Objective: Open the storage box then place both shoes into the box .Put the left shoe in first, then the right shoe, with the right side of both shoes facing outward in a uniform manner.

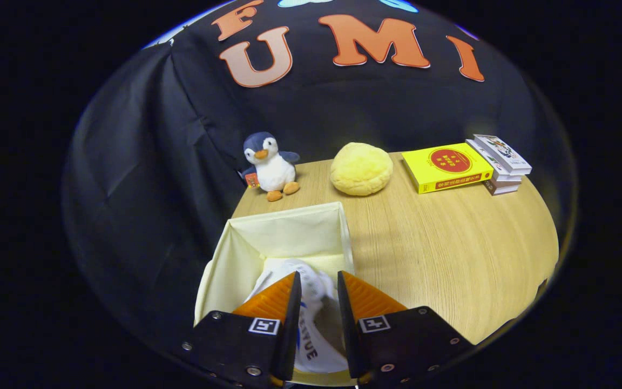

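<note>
Gripping a white shoe (315, 319) from both sides, the jaws of the gripper (318, 289) are clamped on it and hold it over the open cream storage box (289, 229), the shoe's front end down inside the box. The box sits at the near corner of the wooden counter (451, 243). Beyond it stand a plush penguin (269, 165) and a yellow round cushion (361, 168), with a yellow book (446, 166) leaning against a small stack of books (501, 162) further along.

Black cloth (143, 162) is hanging in soft folds as the booth's wall, wrapping behind and beside a light wooden table (451, 254); the tabletop's grain is running lengthwise; warm light is falling across it, leaving the cloth dim and creased in shadow.
</note>
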The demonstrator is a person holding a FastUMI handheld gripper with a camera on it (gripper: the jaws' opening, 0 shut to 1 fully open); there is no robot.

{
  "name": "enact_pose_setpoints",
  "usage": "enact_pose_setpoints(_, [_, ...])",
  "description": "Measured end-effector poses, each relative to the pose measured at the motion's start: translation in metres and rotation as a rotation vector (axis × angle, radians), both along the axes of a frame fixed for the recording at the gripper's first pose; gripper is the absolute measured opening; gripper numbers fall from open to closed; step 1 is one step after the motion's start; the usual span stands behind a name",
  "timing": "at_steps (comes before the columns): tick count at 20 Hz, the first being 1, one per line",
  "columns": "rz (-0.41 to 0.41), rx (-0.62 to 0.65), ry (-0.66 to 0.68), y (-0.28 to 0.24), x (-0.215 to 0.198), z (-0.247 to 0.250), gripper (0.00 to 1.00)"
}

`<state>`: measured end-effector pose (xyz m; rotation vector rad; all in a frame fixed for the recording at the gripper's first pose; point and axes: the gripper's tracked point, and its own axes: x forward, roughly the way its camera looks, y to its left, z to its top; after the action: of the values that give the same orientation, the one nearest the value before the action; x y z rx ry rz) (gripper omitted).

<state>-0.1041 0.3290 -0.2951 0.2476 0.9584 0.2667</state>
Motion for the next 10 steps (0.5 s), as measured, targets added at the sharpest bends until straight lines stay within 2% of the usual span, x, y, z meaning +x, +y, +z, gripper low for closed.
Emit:
enact_pose_setpoints(3, [-0.004,0.074,-0.017,-0.019,0.007,0.024,0.49])
enact_pose_setpoints(7, [0.002,0.112,-0.121,-0.057,0.025,0.062,0.61])
enact_pose_setpoints(10, [-0.010,0.104,-0.205,-0.098,0.041,0.090,0.75])
